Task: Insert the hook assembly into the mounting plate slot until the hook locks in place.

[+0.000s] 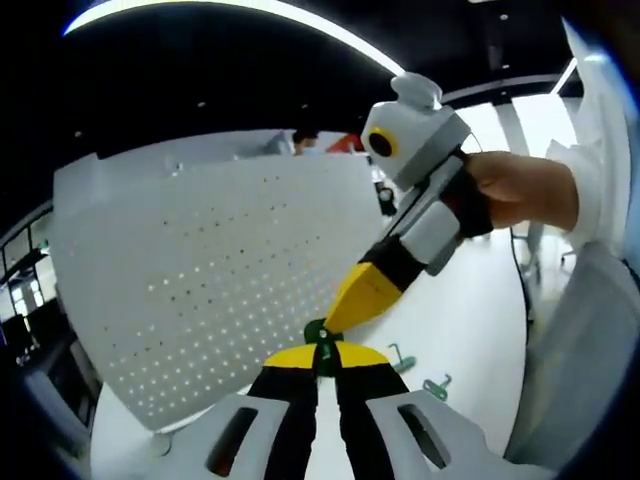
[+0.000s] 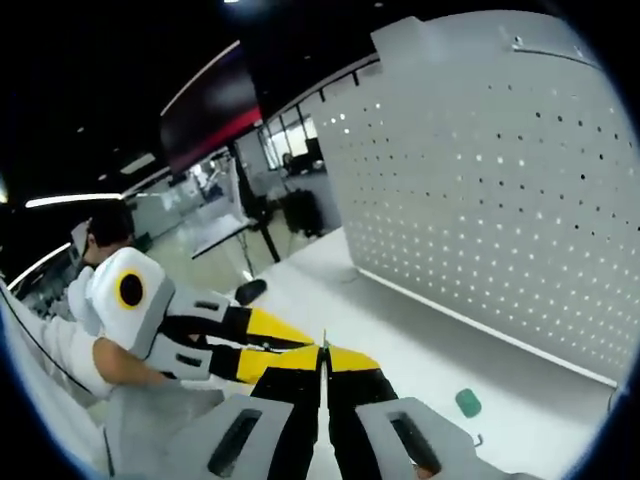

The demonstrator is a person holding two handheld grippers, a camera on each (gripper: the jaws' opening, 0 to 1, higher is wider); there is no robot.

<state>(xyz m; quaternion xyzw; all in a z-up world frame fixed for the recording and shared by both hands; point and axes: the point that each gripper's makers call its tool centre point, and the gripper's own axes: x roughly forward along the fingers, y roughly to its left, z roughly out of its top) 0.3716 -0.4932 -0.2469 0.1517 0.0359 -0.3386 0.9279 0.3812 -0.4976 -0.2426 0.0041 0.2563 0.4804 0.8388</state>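
A small green hook assembly point(image 1: 318, 333) sits at the tips of my left gripper point(image 1: 325, 356), whose yellow-tipped jaws are shut on it. My right gripper point(image 1: 345, 312) comes in from the upper right, held by a hand, and its closed tip meets the same green piece. In the right gripper view my right gripper point(image 2: 325, 353) is shut with a thin sliver of the hook point(image 2: 325, 340) between the jaws, and the left gripper point(image 2: 305, 347) reaches in from the left to touch its tip. The white perforated mounting plate point(image 1: 220, 270) point(image 2: 500, 190) stands upright just behind.
Two spare green hooks point(image 1: 402, 358) point(image 1: 437, 385) lie on the white table point(image 1: 470, 320) to the right of the jaws; one green piece point(image 2: 468, 403) lies near the plate's foot. A person's sleeve point(image 1: 590, 330) fills the right side. Office furniture stands far behind.
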